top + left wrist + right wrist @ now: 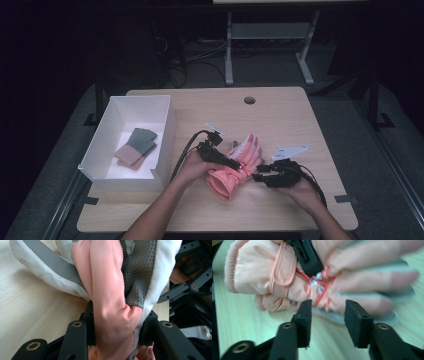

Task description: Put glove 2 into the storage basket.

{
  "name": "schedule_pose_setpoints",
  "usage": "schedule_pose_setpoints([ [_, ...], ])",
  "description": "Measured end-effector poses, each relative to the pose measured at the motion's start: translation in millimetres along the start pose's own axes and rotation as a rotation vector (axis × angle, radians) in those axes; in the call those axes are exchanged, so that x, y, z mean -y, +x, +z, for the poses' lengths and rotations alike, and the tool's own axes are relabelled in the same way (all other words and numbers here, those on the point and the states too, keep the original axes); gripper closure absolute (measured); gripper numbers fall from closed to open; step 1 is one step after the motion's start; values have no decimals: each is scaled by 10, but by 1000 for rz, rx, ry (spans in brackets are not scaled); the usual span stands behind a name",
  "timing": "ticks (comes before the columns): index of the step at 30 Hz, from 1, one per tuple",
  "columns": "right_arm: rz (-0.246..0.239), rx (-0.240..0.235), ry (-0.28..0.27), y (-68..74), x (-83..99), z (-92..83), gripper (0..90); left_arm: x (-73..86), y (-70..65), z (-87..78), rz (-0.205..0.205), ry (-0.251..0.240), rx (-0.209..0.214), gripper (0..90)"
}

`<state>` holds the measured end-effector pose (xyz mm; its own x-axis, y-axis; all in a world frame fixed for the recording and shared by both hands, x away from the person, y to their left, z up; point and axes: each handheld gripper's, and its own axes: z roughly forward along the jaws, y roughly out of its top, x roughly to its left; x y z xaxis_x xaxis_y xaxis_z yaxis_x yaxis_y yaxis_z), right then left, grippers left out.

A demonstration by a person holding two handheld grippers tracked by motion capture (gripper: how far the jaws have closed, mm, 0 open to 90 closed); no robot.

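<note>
1. Pink padded fabric makes up the one glove [233, 172] in hand; it lies on the wooden bench [280, 120], near the front edge at the middle, cuff toward the person and fingers pointing away.
2. Its palm side, seen in the left gripper view, carries grey textured patches edged in pale grey, and a thin red cord crosses the back by the wrist strap.
3. Two tongs work at it. The left tongs [117, 325] are clenched on a fold of the glove, the pink fabric bunched between the pads.
4. The right tongs [327, 315] stand released just beside the glove's edge, nothing between the jaws.
5. One white box [165, 130] sits at the left of the bench, well apart from the glove.
6. Inside the box lies one folded pair of gloves [135, 148], grey at the far end and dusty pink at the near end.
</note>
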<state>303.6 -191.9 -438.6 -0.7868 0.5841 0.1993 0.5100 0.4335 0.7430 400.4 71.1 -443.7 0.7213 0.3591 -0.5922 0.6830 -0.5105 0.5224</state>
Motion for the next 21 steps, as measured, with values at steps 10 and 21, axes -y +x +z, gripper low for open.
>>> schedule_pose_setpoints([
  [10, 67, 92, -39, 29, 201, -246, 220, -36, -135, -289, 21, -42, -93, 607],
  [21, 63, 188, -71, 39, 394, -213, 26, -158, -396, -616, 32, -72, -143, 604],
])
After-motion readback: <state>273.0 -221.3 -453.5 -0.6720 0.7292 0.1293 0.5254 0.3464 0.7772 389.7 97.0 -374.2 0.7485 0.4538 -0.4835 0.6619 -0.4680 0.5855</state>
